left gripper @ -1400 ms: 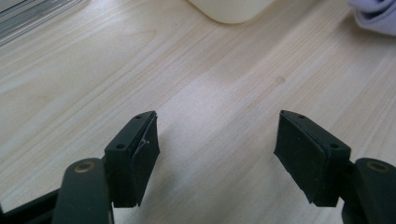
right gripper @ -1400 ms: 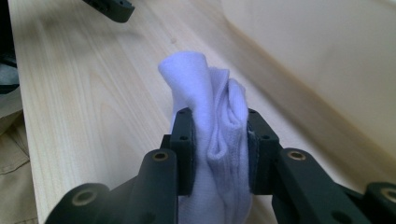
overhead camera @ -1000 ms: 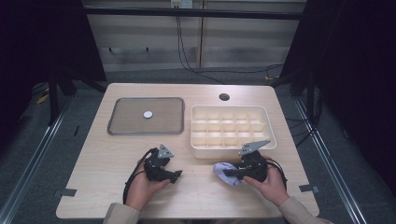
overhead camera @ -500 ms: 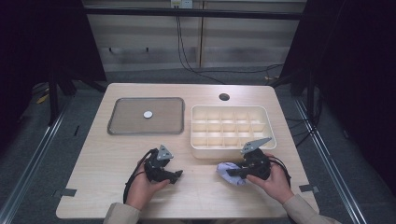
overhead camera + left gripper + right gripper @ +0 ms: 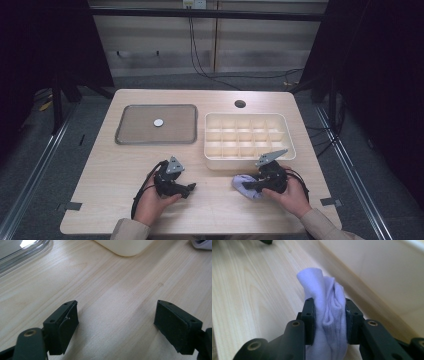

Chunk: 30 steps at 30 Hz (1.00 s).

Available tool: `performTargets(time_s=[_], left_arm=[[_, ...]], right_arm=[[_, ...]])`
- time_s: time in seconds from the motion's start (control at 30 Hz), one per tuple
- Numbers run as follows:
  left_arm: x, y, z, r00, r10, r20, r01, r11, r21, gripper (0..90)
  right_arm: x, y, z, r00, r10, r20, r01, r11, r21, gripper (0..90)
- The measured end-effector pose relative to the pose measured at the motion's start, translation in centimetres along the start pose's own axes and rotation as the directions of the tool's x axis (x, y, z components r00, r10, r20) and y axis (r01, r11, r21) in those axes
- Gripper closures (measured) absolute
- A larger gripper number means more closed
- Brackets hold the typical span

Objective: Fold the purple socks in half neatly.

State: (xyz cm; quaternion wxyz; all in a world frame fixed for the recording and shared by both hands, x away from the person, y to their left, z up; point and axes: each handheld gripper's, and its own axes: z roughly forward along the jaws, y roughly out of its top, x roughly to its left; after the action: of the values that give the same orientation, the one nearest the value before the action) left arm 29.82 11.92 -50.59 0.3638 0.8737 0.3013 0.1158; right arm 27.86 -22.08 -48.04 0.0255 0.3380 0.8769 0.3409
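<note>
A pale lilac cloth [image 5: 327,297] is bunched between the jaws of my right gripper [image 5: 329,315], which is shut on it. From above, the cloth [image 5: 245,186] lies on the table just in front of the cream compartment tray [image 5: 248,159], with the right gripper [image 5: 250,186] at its right side. My left gripper [image 5: 116,317] stands open over bare wood, nothing between its jaws. It rests at the front left [image 5: 189,189], held by a hand.
A grey flat tray [image 5: 135,134] at the back left holds a small white disc [image 5: 158,122]. A round hole [image 5: 240,104] sits near the table's far edge. The cream tray's corner [image 5: 125,247] lies ahead of the left gripper.
The right gripper and the cloth have shifted slightly along the tray's front. The left gripper has stayed put.
</note>
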Motion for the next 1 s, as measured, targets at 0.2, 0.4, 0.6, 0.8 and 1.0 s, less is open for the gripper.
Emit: performTargets(time_s=[0.2, 0.4, 0.6, 0.8, 1.0], left_arm=[[0.0, -0.1, 0.0, 1.0, 0.002, 0.003, -0.001, 1.0, -0.005, 17.9], [0.0, 0.0, 0.0, 1.0, 0.002, 0.003, -0.002, 1.0, -0.003, 17.6], [-0.1, 0.0, 0.0, 1.0, 0.001, 0.003, -0.001, 1.0, -0.001, 17.3], [-0.1, 0.0, 0.0, 1.0, 0.004, 0.006, -0.004, 1.0, -0.001, 17.3], [-0.1, -0.1, 0.0, 1.0, 0.003, 0.007, -0.003, 1.0, -0.003, 16.9]], right_arm=[[0.1, 0.2, 0.0, 0.9999, -0.007, -0.007, 0.007, 1.0, 0.024, 58.7], [0.2, 0.5, -0.1, 0.9999, -0.012, -0.01, 0.013, 0.998, 0.059, 55.7], [0.2, 0.7, -0.4, 0.9999, -0.002, -0.014, 0.004, 0.993, 0.117, 62.5], [-0.2, 1.2, -1.1, 0.9994, 0.026, -0.022, -0.022, 0.988, 0.15, 69.2], [-0.4, 1.7, -2.1, 0.9991, 0.035, -0.022, -0.032, 0.989, 0.144, 69.4]])
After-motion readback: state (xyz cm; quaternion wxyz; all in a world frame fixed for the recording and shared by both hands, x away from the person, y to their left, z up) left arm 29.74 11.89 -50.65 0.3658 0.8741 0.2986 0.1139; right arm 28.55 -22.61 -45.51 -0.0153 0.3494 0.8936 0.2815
